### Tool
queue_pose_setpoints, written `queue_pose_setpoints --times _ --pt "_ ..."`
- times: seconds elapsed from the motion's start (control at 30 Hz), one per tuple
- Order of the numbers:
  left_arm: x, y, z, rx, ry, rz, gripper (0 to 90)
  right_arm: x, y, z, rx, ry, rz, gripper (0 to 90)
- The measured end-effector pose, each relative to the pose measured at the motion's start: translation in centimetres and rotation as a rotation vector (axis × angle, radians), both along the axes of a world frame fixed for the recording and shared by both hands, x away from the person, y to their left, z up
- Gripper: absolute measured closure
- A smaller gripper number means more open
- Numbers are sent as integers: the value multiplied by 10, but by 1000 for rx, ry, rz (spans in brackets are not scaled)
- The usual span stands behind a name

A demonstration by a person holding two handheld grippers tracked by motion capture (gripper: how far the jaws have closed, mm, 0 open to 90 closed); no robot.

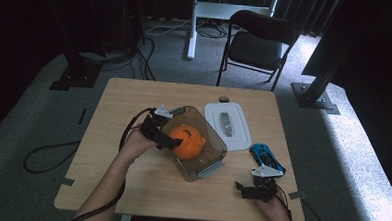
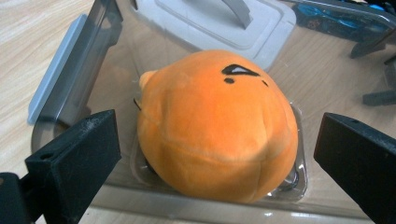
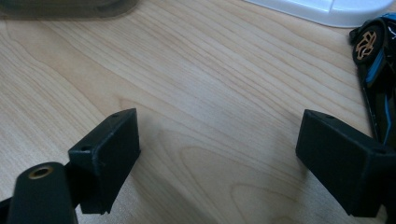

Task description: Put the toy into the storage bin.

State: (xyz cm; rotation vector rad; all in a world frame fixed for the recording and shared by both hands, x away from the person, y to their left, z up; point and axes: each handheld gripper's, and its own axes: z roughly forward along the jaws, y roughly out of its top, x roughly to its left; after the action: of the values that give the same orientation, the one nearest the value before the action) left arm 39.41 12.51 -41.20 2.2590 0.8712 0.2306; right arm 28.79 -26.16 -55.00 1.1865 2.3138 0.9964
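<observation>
While the orange plush toy (image 2: 217, 126) sits inside the clear bin (image 1: 213, 142) near the middle of the desk (image 1: 129, 92), we hold our left claw (image 1: 164, 137) spread wide on either side of it, not clamping. Our right claw (image 1: 253, 189) gapes, holding nothing, near the desk's front right corner, beside the blue toy car (image 1: 267, 155).
</observation>
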Motion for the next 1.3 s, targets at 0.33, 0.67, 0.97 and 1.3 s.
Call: queue_pose_setpoints --times 0.33,0.67,0.97,1.3 --pt "-5 17 2 -29 -4 22 10 0 0 0 0 0 9 126" --pt "-8 32 1 -37 -14 49 10 0 0 0 0 0 10 127" --pt "-13 52 -5 -57 -21 81 10 0 0 0 0 1 9 126" --pt "-23 79 -20 -99 -21 116 10 0 1 0 0 1 8 126"
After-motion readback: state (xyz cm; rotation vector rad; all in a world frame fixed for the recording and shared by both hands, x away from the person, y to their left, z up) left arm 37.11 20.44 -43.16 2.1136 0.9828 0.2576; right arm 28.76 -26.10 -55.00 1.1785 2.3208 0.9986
